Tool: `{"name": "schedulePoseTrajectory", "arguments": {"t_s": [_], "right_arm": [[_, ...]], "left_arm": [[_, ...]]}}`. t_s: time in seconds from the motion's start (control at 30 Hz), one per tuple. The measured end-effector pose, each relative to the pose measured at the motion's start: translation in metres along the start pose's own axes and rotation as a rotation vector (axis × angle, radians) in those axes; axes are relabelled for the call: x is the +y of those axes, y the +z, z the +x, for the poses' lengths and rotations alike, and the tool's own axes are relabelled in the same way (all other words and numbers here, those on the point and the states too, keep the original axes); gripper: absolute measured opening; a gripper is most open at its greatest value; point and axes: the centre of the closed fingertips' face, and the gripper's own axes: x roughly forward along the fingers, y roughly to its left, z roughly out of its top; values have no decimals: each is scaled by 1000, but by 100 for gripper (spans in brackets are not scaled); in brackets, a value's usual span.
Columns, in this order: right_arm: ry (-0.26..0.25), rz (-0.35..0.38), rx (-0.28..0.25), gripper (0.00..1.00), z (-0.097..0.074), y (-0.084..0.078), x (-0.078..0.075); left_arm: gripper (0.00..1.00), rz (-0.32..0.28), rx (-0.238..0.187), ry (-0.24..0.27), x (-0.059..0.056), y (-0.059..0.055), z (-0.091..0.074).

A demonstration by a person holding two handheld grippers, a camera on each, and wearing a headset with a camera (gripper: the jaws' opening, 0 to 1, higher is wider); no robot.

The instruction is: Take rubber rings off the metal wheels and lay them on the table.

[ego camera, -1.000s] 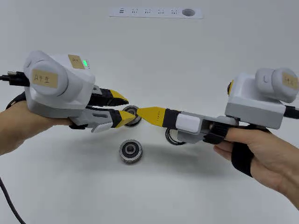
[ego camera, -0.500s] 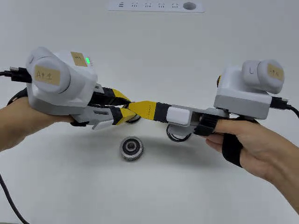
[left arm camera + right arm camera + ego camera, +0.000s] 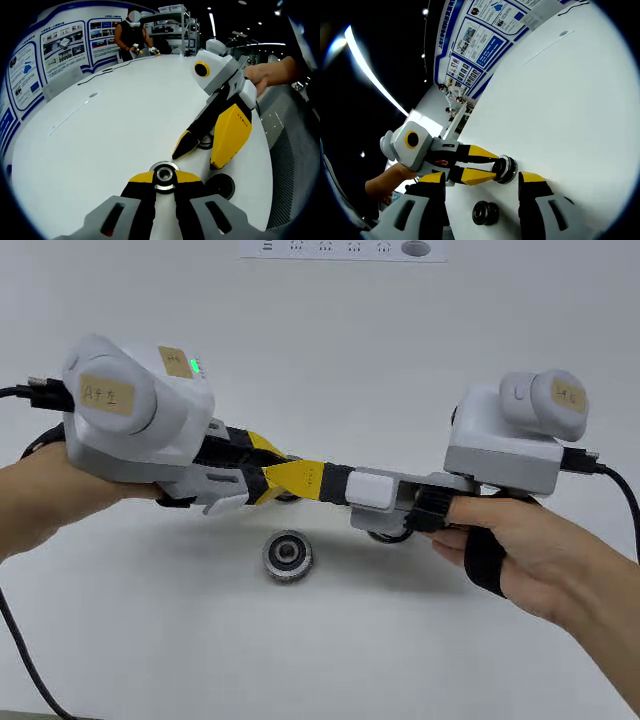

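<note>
- Yellow jaws of the left gripper [image 3: 165, 181] squeeze a small round metal wheel with a black rubber ring [image 3: 165, 173].
- Right gripper [image 3: 481, 179] is wide open beside it.
- Second metal wheel [image 3: 287, 555] lies on the white table [image 3: 330, 360].

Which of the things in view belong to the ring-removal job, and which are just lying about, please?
Job: left gripper, shut on a metal wheel; open right gripper; second wheel on the table; dark ring-shaped part under the right gripper.
Lying about: power strip; wall posters; shelving.
</note>
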Motion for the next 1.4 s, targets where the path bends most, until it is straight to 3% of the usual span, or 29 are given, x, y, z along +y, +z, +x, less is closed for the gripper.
{"name": "schedulePoseTrajectory", "arguments": {"t_s": [0.4,0.97,1.1,1.27,1.33,1.4], "right_arm": [[19,25,4,60,9,-2,5],[18,50,-14,50,3,1,1],[-5,27,-6,43,3,0,-6],[-103,67,-14,21,2,-1,-28],[-114,77,-21,12,1,0,-32],[-101,98,-24,10,0,1,-30]], "left_arm": [[13,-2,21,-3,1,-1,1],[13,-6,23,-2,1,-1,1],[13,-7,23,-3,1,-1,1],[13,-6,22,-4,1,-1,1],[13,-7,21,-4,1,-1,1],[13,-5,22,-4,1,-1,1]]}}
